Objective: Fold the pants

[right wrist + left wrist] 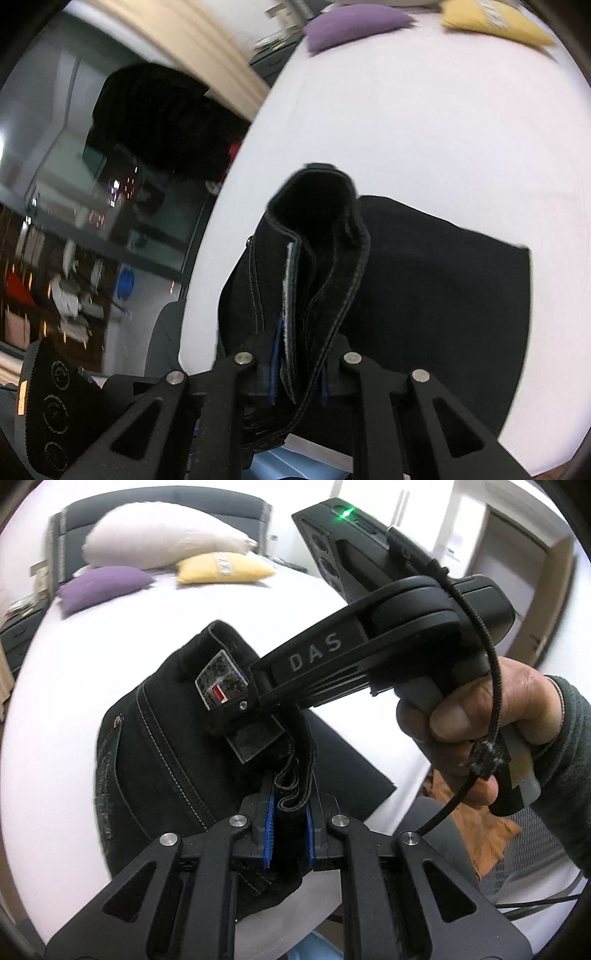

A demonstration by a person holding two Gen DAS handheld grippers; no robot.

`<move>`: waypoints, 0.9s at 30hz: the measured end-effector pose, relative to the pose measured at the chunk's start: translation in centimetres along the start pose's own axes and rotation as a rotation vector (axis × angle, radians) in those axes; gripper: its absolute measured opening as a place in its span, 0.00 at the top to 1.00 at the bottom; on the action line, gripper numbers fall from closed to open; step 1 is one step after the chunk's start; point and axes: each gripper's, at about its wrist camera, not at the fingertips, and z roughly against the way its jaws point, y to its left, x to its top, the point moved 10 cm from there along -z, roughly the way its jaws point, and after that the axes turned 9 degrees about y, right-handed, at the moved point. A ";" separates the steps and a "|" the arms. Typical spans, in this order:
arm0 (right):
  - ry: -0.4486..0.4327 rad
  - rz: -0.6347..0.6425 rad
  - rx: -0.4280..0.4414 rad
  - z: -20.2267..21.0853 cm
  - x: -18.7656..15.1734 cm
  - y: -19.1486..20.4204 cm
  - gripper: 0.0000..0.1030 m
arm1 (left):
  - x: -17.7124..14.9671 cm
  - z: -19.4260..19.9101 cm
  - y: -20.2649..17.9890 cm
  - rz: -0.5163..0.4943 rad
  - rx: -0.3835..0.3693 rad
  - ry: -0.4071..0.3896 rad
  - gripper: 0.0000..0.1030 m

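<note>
Left wrist view: left claw (289, 825) clamped on a bunched edge of the black pants (159, 746), dark fabric pinched between the blue pads (269, 823). Right claw (236, 716) reaching in from the right, gripped by a person's hand (480, 734), its tip pressed into the same raised band of cloth. Pants partly lifted off the white bed (110, 657), one flat section spread toward the right. Looks like an early or middle fold: edge gathered, nothing laid over and smoothed yet. White pillow (162, 542), purple cushion (103, 587) and yellow cushion (225, 568) well apart at the headboard, not in the way. Dangling black cable (491, 686) near the hand, a possible snag.

Right wrist view: right claw (297, 384) clenched on the stitched waistband or hem of the pants (436, 280), band standing up in a loop between the jaws. Rest of the garment lying flat and dark on the bed (424, 122) behind. Remaining, by judgement: carrying the held edge across, laying it down, flattening. Purple cushion (354, 22) far off; blurred room clutter at left, beyond the bed.
</note>
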 end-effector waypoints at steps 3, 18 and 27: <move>-0.011 -0.048 0.020 0.6 -0.3 -3.2 0.83 | 0.8 -2.3 -2.2 -0.039 -0.012 0.029 0.89; 0.023 -0.139 0.085 -0.2 -1.2 -10.8 0.83 | 1.9 -11.6 -6.0 -0.094 -0.008 0.136 0.89; 0.004 -0.212 0.141 -2.0 -2.5 -11.7 0.76 | 1.4 -12.5 -5.9 -0.083 -0.027 0.139 0.84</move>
